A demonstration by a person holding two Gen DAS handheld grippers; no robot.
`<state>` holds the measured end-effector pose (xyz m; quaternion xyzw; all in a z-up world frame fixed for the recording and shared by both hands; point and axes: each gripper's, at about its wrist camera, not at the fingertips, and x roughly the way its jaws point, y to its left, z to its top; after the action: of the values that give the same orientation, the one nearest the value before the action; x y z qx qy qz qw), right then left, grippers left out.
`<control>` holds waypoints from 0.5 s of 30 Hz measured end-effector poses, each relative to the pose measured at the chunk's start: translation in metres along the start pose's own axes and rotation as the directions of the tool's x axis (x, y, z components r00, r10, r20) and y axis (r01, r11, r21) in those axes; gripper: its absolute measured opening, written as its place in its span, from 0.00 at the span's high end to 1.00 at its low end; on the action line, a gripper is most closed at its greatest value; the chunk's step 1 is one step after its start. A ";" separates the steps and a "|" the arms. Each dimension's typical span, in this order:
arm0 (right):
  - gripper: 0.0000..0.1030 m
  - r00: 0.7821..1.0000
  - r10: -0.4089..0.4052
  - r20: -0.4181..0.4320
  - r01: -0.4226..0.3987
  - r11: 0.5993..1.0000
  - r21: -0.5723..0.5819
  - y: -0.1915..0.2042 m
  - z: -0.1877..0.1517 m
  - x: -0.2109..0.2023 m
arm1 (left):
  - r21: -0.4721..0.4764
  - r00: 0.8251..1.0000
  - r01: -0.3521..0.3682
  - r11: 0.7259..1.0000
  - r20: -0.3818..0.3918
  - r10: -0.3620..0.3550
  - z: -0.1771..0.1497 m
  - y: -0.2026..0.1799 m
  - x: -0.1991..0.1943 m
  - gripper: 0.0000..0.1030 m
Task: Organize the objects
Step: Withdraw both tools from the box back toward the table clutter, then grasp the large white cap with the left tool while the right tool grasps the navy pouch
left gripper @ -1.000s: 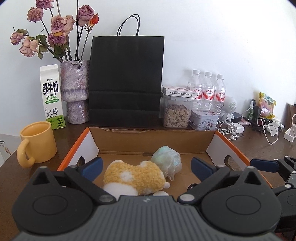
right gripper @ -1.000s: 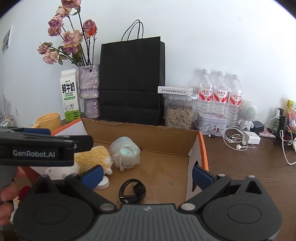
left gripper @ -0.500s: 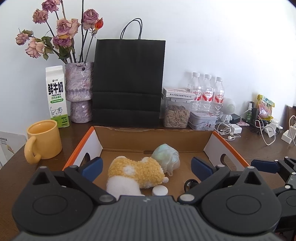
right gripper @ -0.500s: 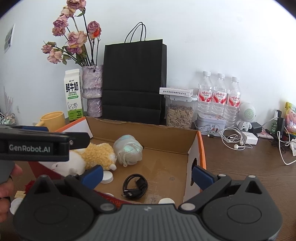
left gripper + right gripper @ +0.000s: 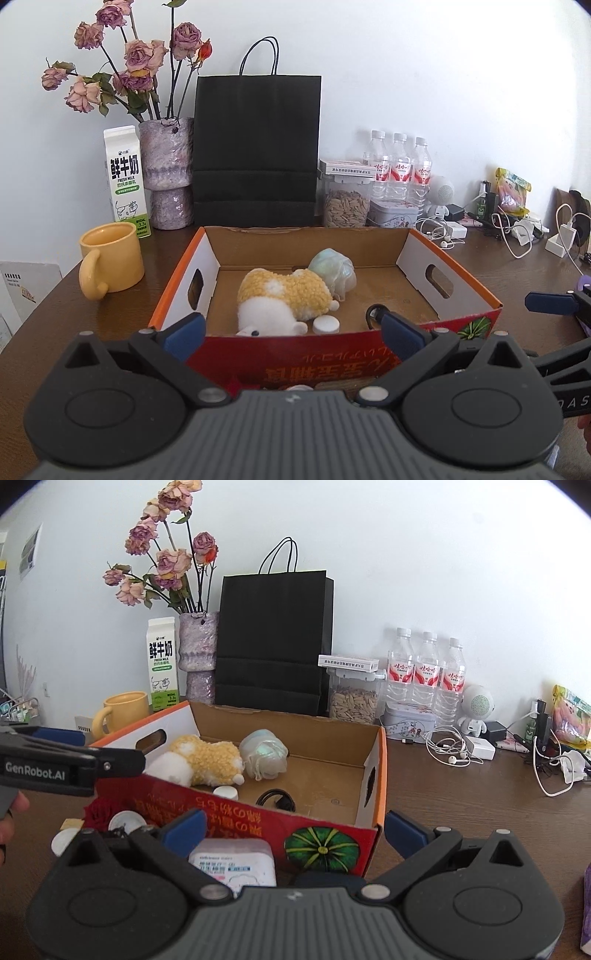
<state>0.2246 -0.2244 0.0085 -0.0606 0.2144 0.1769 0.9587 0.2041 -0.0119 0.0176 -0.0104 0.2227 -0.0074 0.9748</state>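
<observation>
An open cardboard box (image 5: 332, 354) with a red front wall stands on the brown table; it also shows in the right wrist view (image 5: 258, 823). Inside lie a yellow and white plush toy (image 5: 284, 299), a pale wrapped bundle (image 5: 334, 267), a white cap (image 5: 325, 325) and a black coiled cable (image 5: 277, 799). My left gripper (image 5: 293, 338) is open and empty, just in front of the box's near wall. My right gripper (image 5: 293, 829) is open and empty, near the box's front right corner. In front of the box lie a white packet (image 5: 236, 864), a red flower (image 5: 99, 812) and white caps (image 5: 125, 819).
A yellow mug (image 5: 110, 258), milk carton (image 5: 127, 181), vase of dried roses (image 5: 168, 173) and black paper bag (image 5: 256, 147) stand behind and left of the box. Seed jar (image 5: 347, 206), water bottles (image 5: 400, 173), a tin, earphones and chargers (image 5: 517, 232) crowd the back right.
Both grippers have drawn back and up from over the box to in front of its near wall. The red front wall and the items before it have come into view.
</observation>
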 end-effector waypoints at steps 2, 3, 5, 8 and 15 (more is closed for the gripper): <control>0.00 1.000 0.003 -0.009 -0.003 1.000 -0.006 0.000 -0.006 -0.008 | 0.004 1.000 0.000 1.000 -0.003 0.000 -0.004 0.003 -0.008 0.00; 0.00 1.000 0.004 -0.012 -0.004 1.000 -0.007 0.000 -0.009 -0.012 | 0.005 1.000 -0.001 1.000 -0.006 0.001 -0.007 0.005 -0.012 0.00; 0.00 1.000 0.004 -0.020 -0.005 1.000 -0.009 0.000 -0.015 -0.019 | 0.009 1.000 -0.002 1.000 -0.012 0.002 -0.012 0.008 -0.020 0.00; 0.00 0.999 0.002 -0.034 -0.002 1.000 -0.014 0.000 -0.024 -0.030 | 0.019 1.000 -0.005 1.000 -0.027 0.005 -0.020 0.012 -0.028 0.00; 0.00 0.996 -0.015 -0.086 0.015 1.000 -0.004 -0.011 -0.045 -0.043 | 0.018 0.996 -0.032 0.999 -0.081 0.033 -0.040 0.027 -0.038 0.00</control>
<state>0.1751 -0.2569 -0.0128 -0.0715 0.2548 0.1674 0.9497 0.1526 0.0148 -0.0025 0.0018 0.2624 0.0062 0.9650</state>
